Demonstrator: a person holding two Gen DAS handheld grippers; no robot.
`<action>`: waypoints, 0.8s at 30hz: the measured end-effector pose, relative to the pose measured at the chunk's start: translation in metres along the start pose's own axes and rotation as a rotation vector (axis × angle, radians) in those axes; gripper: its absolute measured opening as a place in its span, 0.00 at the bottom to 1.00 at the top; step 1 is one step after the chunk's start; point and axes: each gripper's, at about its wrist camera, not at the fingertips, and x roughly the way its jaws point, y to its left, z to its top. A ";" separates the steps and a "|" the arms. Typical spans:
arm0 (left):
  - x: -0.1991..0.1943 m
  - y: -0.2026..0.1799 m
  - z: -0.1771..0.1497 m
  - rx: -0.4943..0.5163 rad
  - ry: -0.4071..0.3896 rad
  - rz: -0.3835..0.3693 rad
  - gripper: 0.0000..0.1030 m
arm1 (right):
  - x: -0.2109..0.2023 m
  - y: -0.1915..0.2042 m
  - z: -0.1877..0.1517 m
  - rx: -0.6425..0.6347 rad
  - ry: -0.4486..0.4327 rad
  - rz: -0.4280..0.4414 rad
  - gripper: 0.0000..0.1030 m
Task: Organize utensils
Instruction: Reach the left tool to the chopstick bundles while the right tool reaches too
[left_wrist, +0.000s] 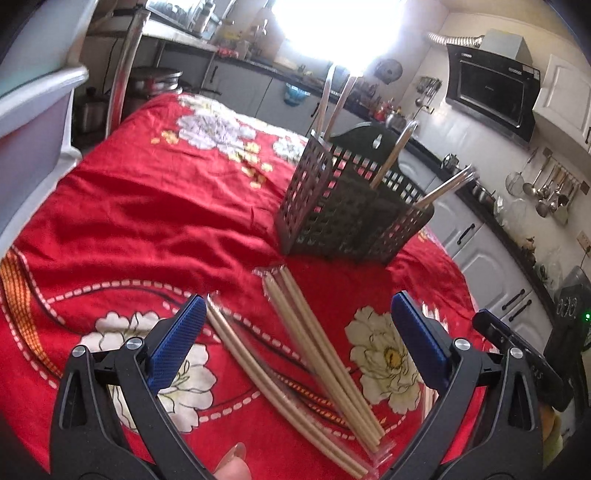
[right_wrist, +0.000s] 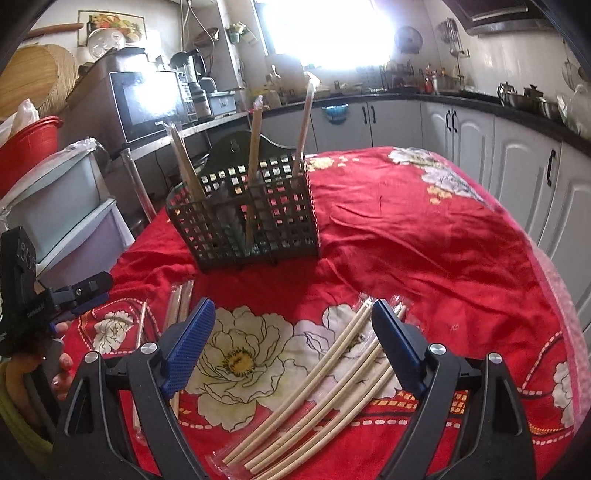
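Both tools are wide open and hold nothing. The left gripper (left_wrist: 295, 332) has wrapped chopsticks (left_wrist: 317, 354) lying between its fingers, and the right gripper (right_wrist: 291, 343) has more chopsticks (right_wrist: 317, 391) there too. The basket (right_wrist: 251, 214) stands ahead of both. The slippery wrappers could make sticks slide out or fan apart when squeezed.

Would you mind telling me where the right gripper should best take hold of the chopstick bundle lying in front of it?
Probably at mid-length, coming down from above. The chopsticks lie flat on the red cloth, fanned from near-left to far-right, so the open right gripper should turn its jaws across the sticks. The middle looks best since the sticks run closest there; the far tips splay apart and sit in clear wrap.
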 end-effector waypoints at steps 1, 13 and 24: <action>0.002 0.001 -0.001 -0.005 0.007 0.000 0.90 | 0.001 0.000 -0.001 0.000 0.005 0.000 0.80; 0.029 0.027 -0.013 -0.110 0.135 -0.034 0.65 | 0.019 -0.007 -0.008 0.016 0.069 0.015 0.75; 0.043 0.044 -0.013 -0.193 0.182 -0.034 0.40 | 0.053 -0.029 -0.003 0.053 0.187 -0.010 0.63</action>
